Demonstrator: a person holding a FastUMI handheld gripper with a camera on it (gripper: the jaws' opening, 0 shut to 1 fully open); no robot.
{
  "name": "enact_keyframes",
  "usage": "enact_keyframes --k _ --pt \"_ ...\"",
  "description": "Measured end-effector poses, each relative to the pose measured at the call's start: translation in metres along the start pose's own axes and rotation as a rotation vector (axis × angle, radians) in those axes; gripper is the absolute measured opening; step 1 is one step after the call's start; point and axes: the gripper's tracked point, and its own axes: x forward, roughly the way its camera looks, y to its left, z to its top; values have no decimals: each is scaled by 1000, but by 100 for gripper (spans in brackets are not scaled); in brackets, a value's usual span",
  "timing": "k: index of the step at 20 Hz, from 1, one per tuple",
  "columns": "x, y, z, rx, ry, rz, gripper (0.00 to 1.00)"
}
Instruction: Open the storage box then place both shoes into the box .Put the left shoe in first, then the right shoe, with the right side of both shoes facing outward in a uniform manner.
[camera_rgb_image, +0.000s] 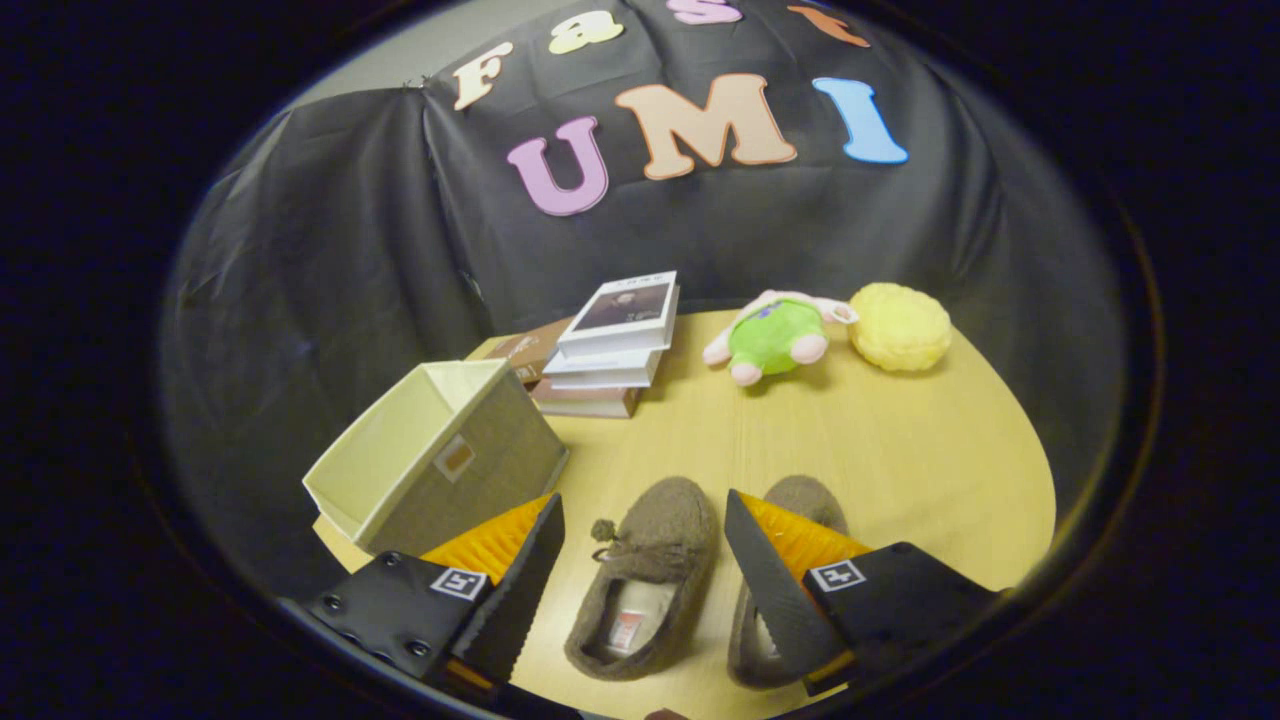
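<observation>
The gripper (640, 555) hung open over the left shoe (645, 580) on the desk (900, 450), right shoe (790, 590) beside, open storage box (440, 455) nearby; closing squarely across its middle looked wisest

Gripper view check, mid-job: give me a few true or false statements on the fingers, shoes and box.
1. The gripper is open, with the brown fuzzy slipper with a bow between its fingers. True.
2. The beige fabric storage box stands upright with a shoe inside. False: it lies tipped on its side and holds no shoe.
3. The second brown fuzzy slipper lies beside the first on the wooden table. True.
4. The stack of books sits inside the box. False: it stands on the table beyond the box.
</observation>
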Motion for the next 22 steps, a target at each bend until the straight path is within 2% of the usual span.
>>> enact_keyframes --k 11,14,22 --pt "34 -17 -80 -67 213 11 98" --pt "43 -19 -86 -102 240 -17 82" --pt "58 -26 -103 -93 349 -82 38"
